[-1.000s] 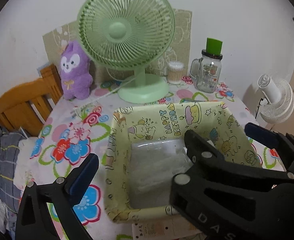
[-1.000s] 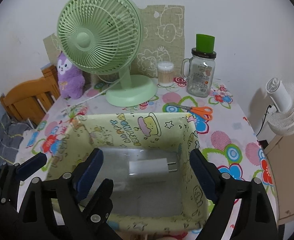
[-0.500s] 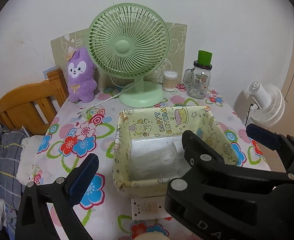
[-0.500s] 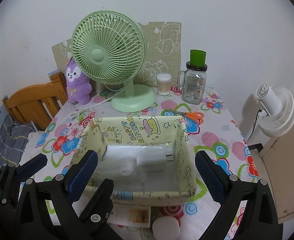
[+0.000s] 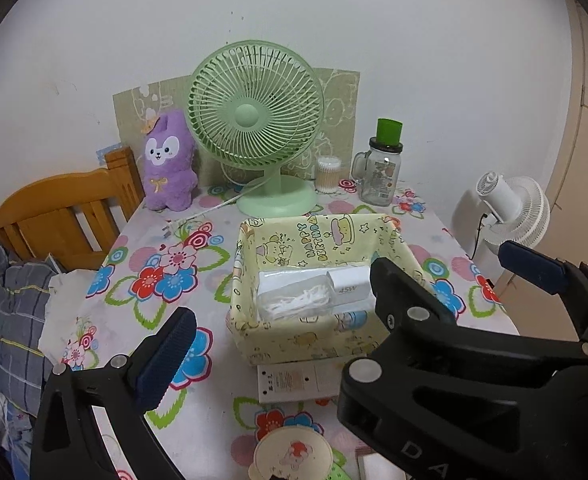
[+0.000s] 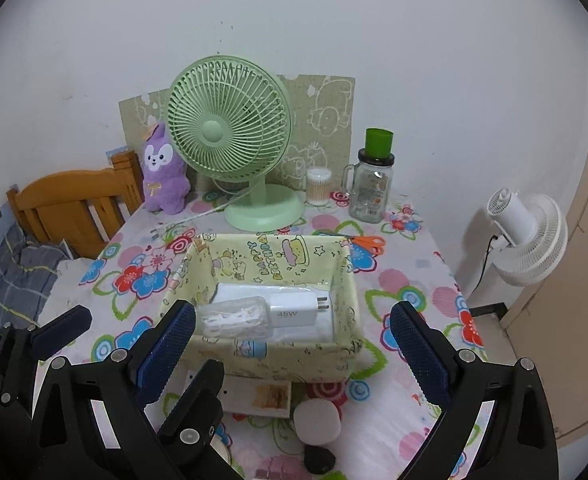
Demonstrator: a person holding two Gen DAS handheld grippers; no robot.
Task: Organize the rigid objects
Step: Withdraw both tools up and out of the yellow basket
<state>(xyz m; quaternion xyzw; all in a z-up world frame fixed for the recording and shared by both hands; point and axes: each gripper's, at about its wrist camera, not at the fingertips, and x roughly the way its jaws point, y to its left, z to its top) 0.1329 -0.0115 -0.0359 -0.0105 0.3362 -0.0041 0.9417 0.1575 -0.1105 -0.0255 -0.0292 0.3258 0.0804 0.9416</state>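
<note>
I hold my right gripper [image 6: 292, 340] and left gripper [image 5: 334, 312] wide apart, both empty, low in frame before the yellow box [image 6: 336, 354] holding a white charger [image 6: 300, 312] at centre.

Soft, even indoor light, sharp focus, faint shadows, strong fisheye bending and dark corners.

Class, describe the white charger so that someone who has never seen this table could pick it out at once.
Start at the big green fan at the back of the table; directly before it sits a yellow cartoon-print box. Inside lies the charger, beside a clear case of white floss picks. Only the charger is a solid white block with metal prongs and "45W" printed on it.
</note>
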